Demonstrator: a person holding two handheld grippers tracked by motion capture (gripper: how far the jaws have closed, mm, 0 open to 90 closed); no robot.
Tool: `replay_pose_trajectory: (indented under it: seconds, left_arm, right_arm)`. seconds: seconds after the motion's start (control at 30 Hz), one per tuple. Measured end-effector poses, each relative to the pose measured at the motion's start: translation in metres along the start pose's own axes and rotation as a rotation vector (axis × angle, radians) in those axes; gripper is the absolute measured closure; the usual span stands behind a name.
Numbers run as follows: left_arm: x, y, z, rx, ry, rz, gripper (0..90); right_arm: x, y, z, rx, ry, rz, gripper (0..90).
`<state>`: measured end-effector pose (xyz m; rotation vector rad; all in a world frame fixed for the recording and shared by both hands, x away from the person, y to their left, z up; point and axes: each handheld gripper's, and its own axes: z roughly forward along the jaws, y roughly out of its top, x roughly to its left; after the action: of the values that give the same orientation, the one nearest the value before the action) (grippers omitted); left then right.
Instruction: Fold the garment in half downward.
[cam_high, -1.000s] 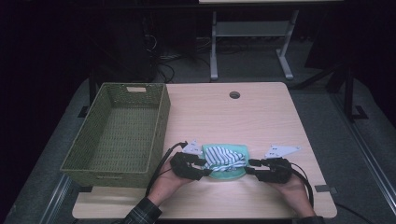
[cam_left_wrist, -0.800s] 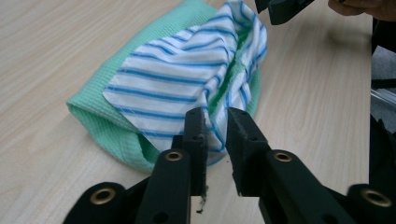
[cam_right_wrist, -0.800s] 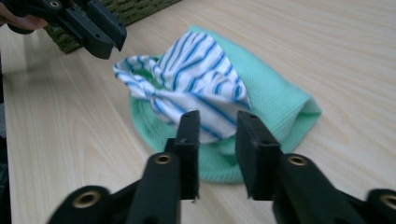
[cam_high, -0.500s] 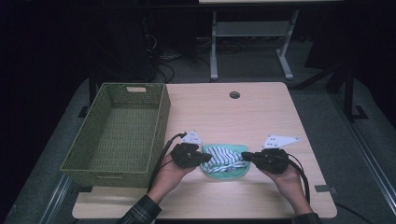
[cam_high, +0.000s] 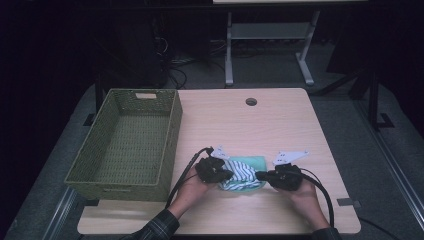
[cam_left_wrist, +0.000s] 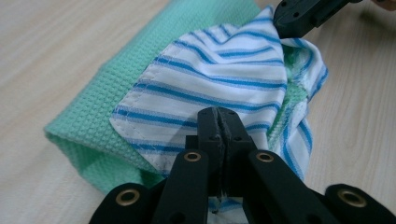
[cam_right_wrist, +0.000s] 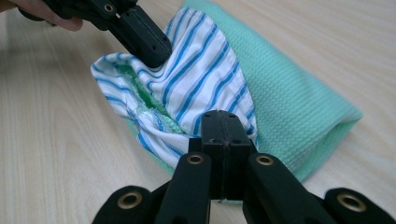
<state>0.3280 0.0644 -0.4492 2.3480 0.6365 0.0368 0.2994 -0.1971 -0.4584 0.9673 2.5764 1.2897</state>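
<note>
A white cloth with blue stripes (cam_high: 243, 172) lies bunched on a folded green waffle cloth (cam_high: 256, 161) near the table's front edge. My left gripper (cam_high: 227, 175) comes in from the left and is shut on the striped cloth's (cam_left_wrist: 219, 70) hemmed edge, its jaws (cam_left_wrist: 219, 116) pressed together over the fabric. My right gripper (cam_high: 260, 176) is shut on the opposite edge (cam_right_wrist: 227, 121), where the striped cloth (cam_right_wrist: 201, 70) folds over the green cloth (cam_right_wrist: 289, 107). The left gripper (cam_right_wrist: 149, 44) pinches the far side in the right gripper view. The right gripper (cam_left_wrist: 303, 14) appears at the top of the left gripper view.
A green woven basket (cam_high: 170, 135) stands on the left part of the wooden table (cam_high: 240, 125), with nothing seen inside it. A round cable hole (cam_high: 251, 101) sits near the table's far edge. Black cables trail from both grippers toward the front.
Both grippers have gone from open to shut on the striped cloth's two sides. The left hand has shifted right toward the cloth, and the cloth now stands bunched between them.
</note>
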Motion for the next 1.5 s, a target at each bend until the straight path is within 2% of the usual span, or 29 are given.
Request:
replay_pose_trajectory:
  seconds: [0.03,0.07,0.13,0.17,0.3,0.37,0.5,0.6,0.67,0.77,0.87,0.93,1.03,1.17,1.23,1.33,1.43,1.5]
  left_arm:
    - [-0.001,0.0,0.002,0.005,0.002,-0.004,88.3]
    - [0.0,-0.001,0.002,0.022,0.006,0.012,88.3]
    - [-0.001,-0.002,0.006,0.024,0.015,0.003,88.3]
    - [0.0,-0.003,0.007,0.045,0.022,0.02,88.4]
    - [0.001,-0.004,0.008,0.025,0.022,0.004,89.1]
    - [0.001,-0.003,0.004,0.034,0.021,0.016,87.6]
    - [0.001,0.006,-0.01,-0.018,0.022,0.015,87.1]
    - [0.003,0.017,-0.019,-0.046,0.044,0.024,87.3]
    - [0.007,0.025,-0.019,-0.073,0.05,0.01,87.3]
    - [0.014,0.036,-0.011,-0.082,0.058,0.006,87.4]
    - [0.019,0.043,-0.001,-0.093,0.057,-0.011,87.4]
    - [0.022,0.045,0.007,-0.082,0.063,-0.018,87.4]
    - [0.029,0.043,0.015,-0.04,0.078,-0.016,87.9]
    - [0.039,0.038,0.022,-0.034,0.077,-0.048,88.6]
    - [0.041,0.037,0.023,-0.03,0.082,-0.05,88.6]
    - [0.044,0.034,0.032,0.02,0.101,-0.029,89.2]
    - [0.046,0.033,0.034,0.007,0.091,-0.042,89.4]
    - [0.046,0.034,0.029,-0.014,0.091,-0.045,87.6]
  right_arm:
    - [0.0,-0.002,0.001,0.001,0.001,-0.004,89.7]
    - [0.0,-0.003,0.003,0.016,0.006,-0.001,89.7]
    - [0.0,-0.005,0.005,0.023,0.009,-0.006,89.8]
    - [0.001,-0.005,0.005,0.021,0.01,-0.007,89.8]
    - [0.0,-0.007,0.007,0.03,0.017,0.002,89.8]
    - [0.001,-0.004,0.004,0.015,0.008,-0.011,89.7]
    - [-0.002,0.005,-0.005,-0.043,-0.008,-0.01,89.7]
    - [-0.008,0.015,-0.005,-0.055,-0.023,-0.01,89.8]
    - [-0.012,0.021,-0.003,-0.075,-0.036,-0.009,89.8]
    - [-0.019,0.032,0.003,-0.084,-0.044,-0.002,89.8]
    - [-0.025,0.041,0.011,-0.078,-0.052,-0.006,89.8]
    - [-0.029,0.043,0.018,-0.059,-0.053,-0.003,89.8]
    - [-0.033,0.043,0.028,-0.028,-0.063,0.0,89.8]
    - [-0.037,0.038,0.038,0.027,-0.087,0.015,89.9]
    - [-0.04,0.035,0.041,0.04,-0.094,0.014,89.9]
    - [-0.041,0.031,0.044,0.04,-0.095,0.026,90.0]
    - [-0.04,0.03,0.044,0.041,-0.101,0.021,90.0]
    - [-0.039,0.03,0.044,0.041,-0.102,0.02,90.0]
